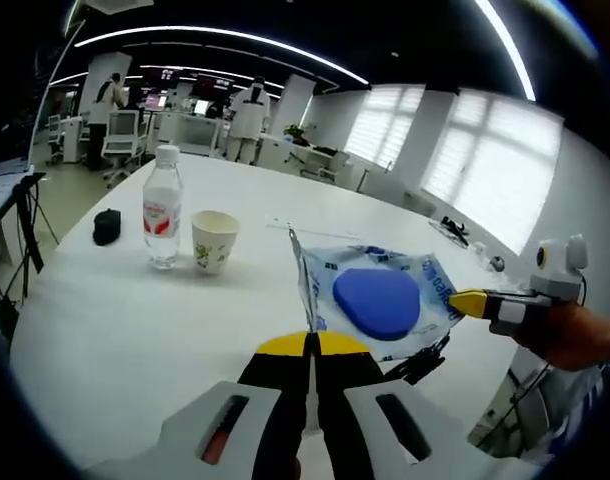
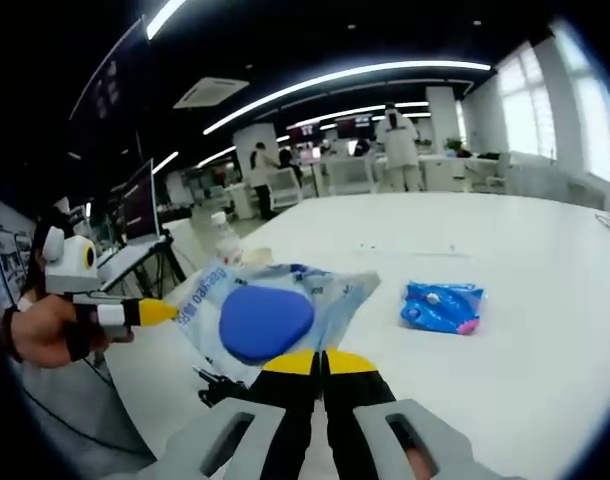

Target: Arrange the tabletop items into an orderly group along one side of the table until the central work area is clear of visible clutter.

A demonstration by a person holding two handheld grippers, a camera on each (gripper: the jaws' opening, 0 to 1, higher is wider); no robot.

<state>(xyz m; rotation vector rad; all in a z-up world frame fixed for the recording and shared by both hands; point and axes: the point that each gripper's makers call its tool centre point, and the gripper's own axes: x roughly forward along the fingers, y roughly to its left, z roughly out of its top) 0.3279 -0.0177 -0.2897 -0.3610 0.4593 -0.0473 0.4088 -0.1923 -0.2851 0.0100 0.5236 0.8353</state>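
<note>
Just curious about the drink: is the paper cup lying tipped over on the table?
No, the paper cup stands upright on the white table, just beside the water bottle.

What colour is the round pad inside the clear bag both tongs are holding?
Solid blue pad inside the clear bag with blue print; clearest in the left gripper view.

Both views low, close over white table [image 1: 105, 330], facing each other from opposite sides; shared: clear bag [image 1: 380, 300] [image 2: 260, 310] held between them, office behind.
</note>
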